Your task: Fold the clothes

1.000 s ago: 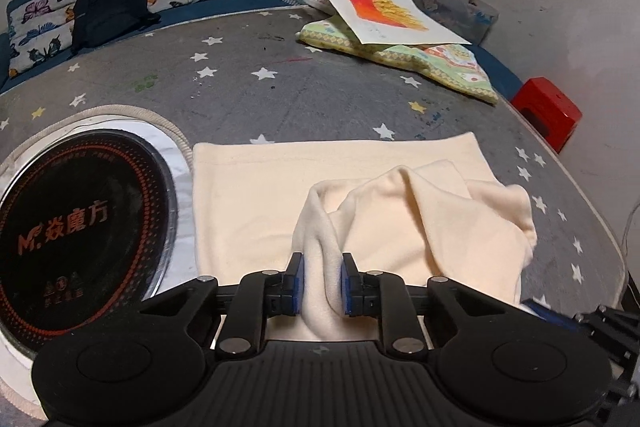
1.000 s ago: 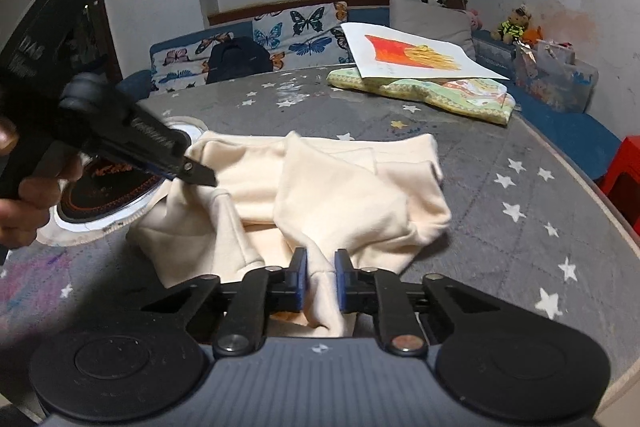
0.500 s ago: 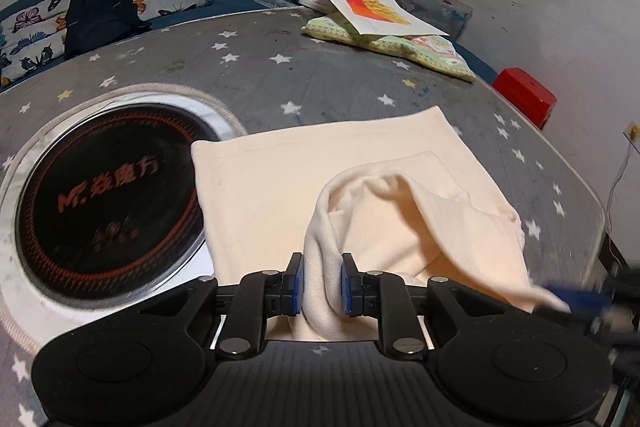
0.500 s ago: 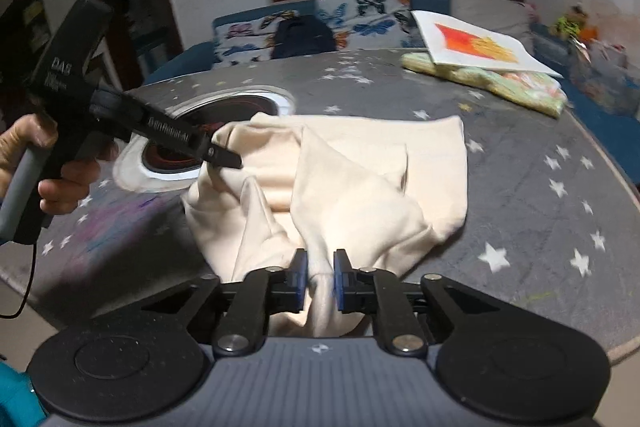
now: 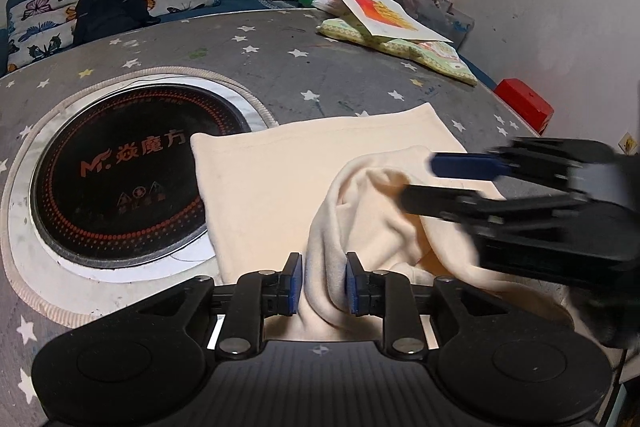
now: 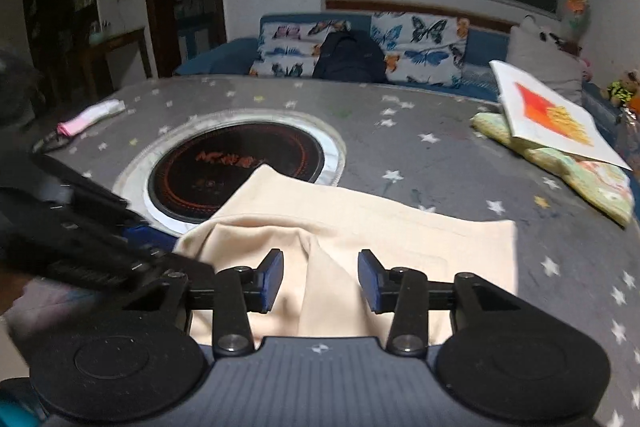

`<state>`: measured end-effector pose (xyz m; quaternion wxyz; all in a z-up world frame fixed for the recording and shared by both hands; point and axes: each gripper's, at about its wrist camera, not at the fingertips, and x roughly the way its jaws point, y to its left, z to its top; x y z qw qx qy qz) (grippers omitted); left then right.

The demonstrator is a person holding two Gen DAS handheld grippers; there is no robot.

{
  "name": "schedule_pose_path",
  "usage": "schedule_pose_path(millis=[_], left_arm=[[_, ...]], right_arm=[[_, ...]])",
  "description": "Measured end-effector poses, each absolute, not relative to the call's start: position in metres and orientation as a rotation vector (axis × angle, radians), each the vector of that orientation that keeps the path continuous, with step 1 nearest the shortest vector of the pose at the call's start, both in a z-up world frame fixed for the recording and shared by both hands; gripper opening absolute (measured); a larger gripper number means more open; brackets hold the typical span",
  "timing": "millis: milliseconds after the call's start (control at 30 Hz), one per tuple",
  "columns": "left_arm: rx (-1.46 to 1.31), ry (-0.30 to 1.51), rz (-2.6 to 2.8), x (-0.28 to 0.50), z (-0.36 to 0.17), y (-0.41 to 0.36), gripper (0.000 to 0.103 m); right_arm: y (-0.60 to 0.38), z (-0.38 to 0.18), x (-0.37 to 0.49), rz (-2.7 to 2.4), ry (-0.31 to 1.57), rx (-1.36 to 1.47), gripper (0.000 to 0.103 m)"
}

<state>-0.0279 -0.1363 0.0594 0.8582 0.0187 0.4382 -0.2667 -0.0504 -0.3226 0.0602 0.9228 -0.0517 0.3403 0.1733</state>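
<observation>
Cream garment (image 5: 280,187) lies on the grey star-print table (image 5: 280,67), its far-left corner just beside the round black induction plate (image 5: 116,171) and slightly over that plate's pale rim; the rest spreads away from the plate toward the table's near edge. The far portion lies flat with a straight hemmed edge; the near portion is bunched into a raised hump of loose folds. Left gripper (image 5: 320,283) has its blue-padded fingers closed onto a thick ridge of that hump, cloth filling the gap between the pads. Right gripper (image 6: 320,279) sits on the side of the garment away from the plate, fingers spread apart with a fold of cloth rising between them but neither pad touching it; in the left wrist view it is motion-blurred. The fabric reads as soft, thickish knit, light and limp: it sags and rolls rather than creasing sharply, so it should slump wherever it is not supported. A pinch on bunched material looks secure enough but likely gathers several layers at once. Better holds would be the hemmed edge or a corner, single layer, one gripper at each end, to keep the fold line straight. Not fragile; slip risk low given the nap. Away from the plate, a patterned cushion (image 5: 400,43) carries a white printed sheet (image 5: 380,11).
</observation>
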Motion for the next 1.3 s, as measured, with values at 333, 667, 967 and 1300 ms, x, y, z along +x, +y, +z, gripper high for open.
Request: schedule_pose_path(millis=[333,667,967,1300], left_arm=[[0.055,0.908,-0.567,-0.022,0.063,-0.136,0.043],[0.080,0.888,-0.585,-0.015,0.072,-0.148,0.054],[0.057,0.912,-0.557,-0.003,0.069,-0.153,0.054],[0.045,0.929,-0.547,-0.003,0.064,-0.148,0.054]], right_arm=[[-0.333,0.046,-0.045,0.309,0.702,-0.094,0.007],[-0.369,0.061,-0.084,0.192,0.633,-0.082,0.007],[-0.378,0.060,-0.095,0.186,0.649,-0.051,0.022],[-0.357,0.056,-0.074,0.272,0.667,-0.029,0.051]])
